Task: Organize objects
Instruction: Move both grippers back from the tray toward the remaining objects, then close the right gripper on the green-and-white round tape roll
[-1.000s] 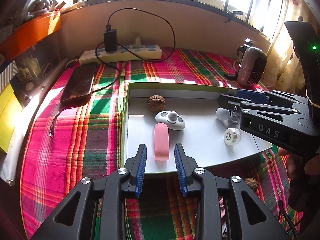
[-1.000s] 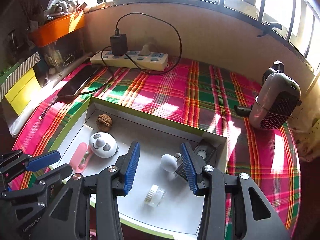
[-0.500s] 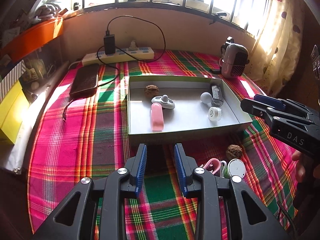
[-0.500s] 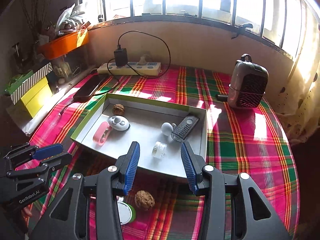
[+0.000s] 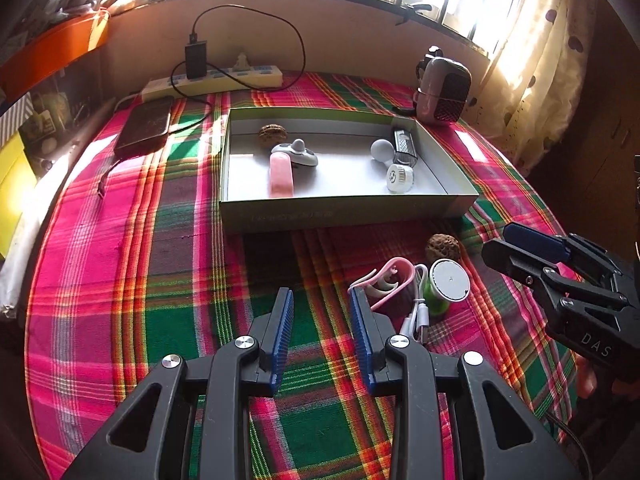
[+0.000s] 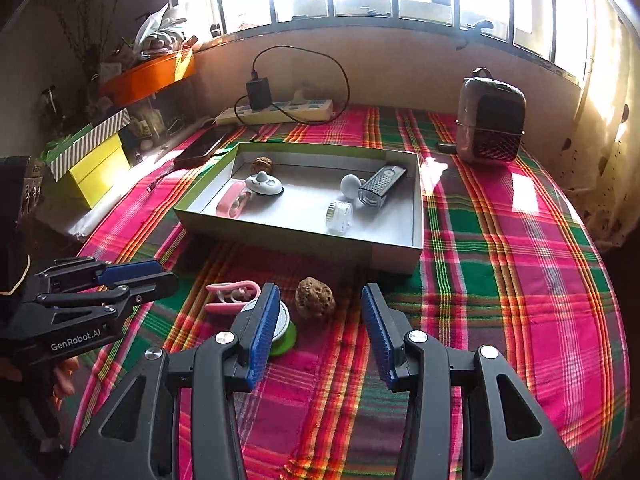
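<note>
Tablecloth (image 6: 500, 264) bears walnut (image 6: 315, 298) between right fingers (image 6: 262, 332).

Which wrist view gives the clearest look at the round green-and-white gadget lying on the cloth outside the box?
The left wrist view: the green-and-white gadget shows whole, its white face and green base clear, beside the pink clip. In the right wrist view, the right gripper hides most of it behind one finger.
</note>
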Demonstrator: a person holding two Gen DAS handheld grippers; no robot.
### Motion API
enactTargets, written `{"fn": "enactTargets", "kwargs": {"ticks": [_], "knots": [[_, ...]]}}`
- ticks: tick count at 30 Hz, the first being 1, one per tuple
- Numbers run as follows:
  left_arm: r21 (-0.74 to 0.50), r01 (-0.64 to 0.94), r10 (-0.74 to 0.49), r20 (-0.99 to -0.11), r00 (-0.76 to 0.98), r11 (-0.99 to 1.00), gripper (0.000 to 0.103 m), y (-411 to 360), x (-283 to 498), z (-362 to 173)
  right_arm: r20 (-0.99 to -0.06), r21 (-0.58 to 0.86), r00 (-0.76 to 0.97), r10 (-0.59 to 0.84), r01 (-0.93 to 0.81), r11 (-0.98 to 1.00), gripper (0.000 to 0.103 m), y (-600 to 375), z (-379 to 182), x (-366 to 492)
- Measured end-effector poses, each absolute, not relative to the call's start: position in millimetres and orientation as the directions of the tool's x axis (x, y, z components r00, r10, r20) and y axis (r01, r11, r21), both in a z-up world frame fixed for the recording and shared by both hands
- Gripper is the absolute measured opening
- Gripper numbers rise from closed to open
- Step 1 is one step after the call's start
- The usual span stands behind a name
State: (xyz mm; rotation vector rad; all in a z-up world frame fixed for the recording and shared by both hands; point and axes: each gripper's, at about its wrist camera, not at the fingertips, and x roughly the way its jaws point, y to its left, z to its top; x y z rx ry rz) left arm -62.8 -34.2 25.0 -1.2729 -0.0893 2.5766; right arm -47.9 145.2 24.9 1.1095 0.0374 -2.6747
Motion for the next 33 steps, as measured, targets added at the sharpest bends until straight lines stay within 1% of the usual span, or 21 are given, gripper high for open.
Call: {"fn": "enactTargets", "kwargs": {"ticks": [5,12,18,26,33], "knots": [[-0.166,-0.199,0.252,-0.782,-0.571,-0.966,0.027,-38.8,-66.4,18.7,-0.696,0.084,-0.670,-0.257,0.279,-0.956,0.044,135.4,17.6,-41.7],[-0.173,-0.195,0.253,-0.797,-0.549,-0.966,0.027,-39.3,-71.8,10.5,-0.717,0.067,-0.646,-0.264,0.313,-0.947,0.044,123.2,7.5,-44.4],[-0.182,-0.190,0.259,-0.792,-0.554,-0.965,0.027,-41.3,-73.9,10.9,-0.733,0.085,-0.617,-0.288,0.336,-0.938,0.044,115.9,-2.3,-48.2],[-0.203,-0.190,0.276,-0.786,-0.553,-0.961,0.027,-43.3,-75.2,11.7,-0.749,0.063,-0.612,-0.254,0.316,-0.947,0.044,113.0,-7.5,-55.5],[-0.210,-0.225,0.301,-0.785,-0.541,-0.951,0.027,-37.0,-79.9,10.6,-0.749,0.092,-0.614,-0.249,0.275,-0.957,0.044,121.9,-8.6,-59.9]]}}
